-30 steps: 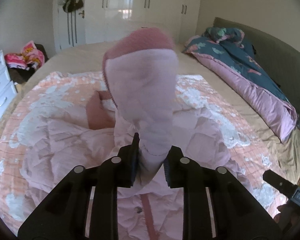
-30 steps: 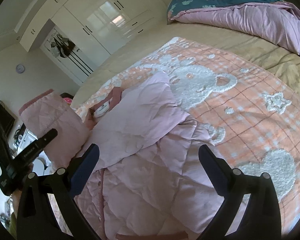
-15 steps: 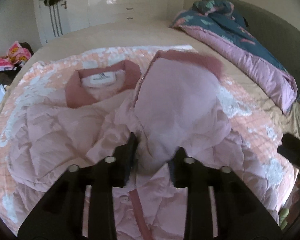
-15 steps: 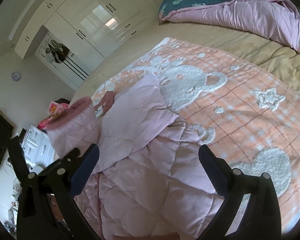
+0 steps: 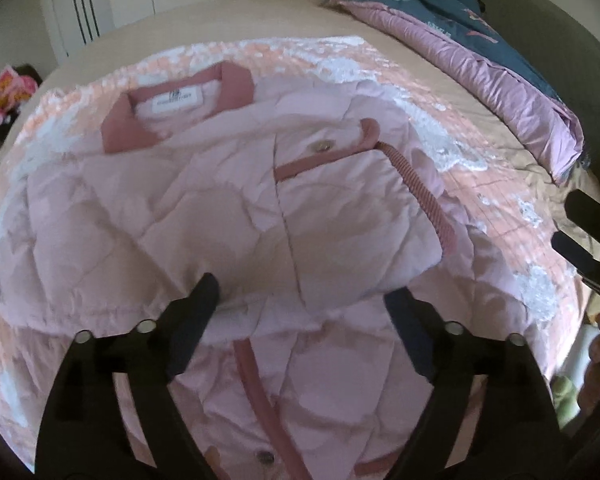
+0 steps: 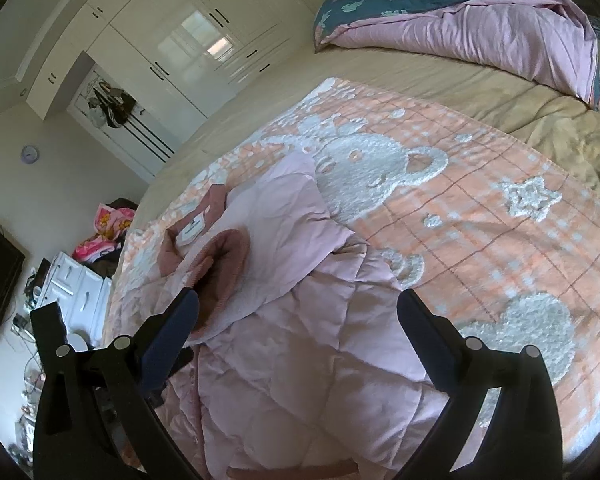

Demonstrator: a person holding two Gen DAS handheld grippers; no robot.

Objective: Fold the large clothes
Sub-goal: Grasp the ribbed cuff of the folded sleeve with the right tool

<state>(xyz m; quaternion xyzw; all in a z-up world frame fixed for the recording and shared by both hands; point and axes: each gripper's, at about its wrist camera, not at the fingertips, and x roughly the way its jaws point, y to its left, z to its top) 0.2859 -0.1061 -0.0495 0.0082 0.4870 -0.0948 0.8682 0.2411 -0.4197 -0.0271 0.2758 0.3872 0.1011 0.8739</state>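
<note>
Jacket [image 5: 228, 216] on blanket [image 6: 480, 216]

- The bed [image 6: 440, 76], under a tan sheet, carries everything in view.
- An orange checked blanket [image 6: 500, 240] with white fluffy bears and stars lies spread across the sheet.
- The pink quilted jacket [image 5: 204, 216] lies directly on that blanket, collar towards the far side, one sleeve [image 5: 360, 216] folded across its front.
- A rumpled duvet [image 6: 480, 36], teal patterned on one face and pink on the other, lies bunched on the sheet, apart from the blanket.
</note>
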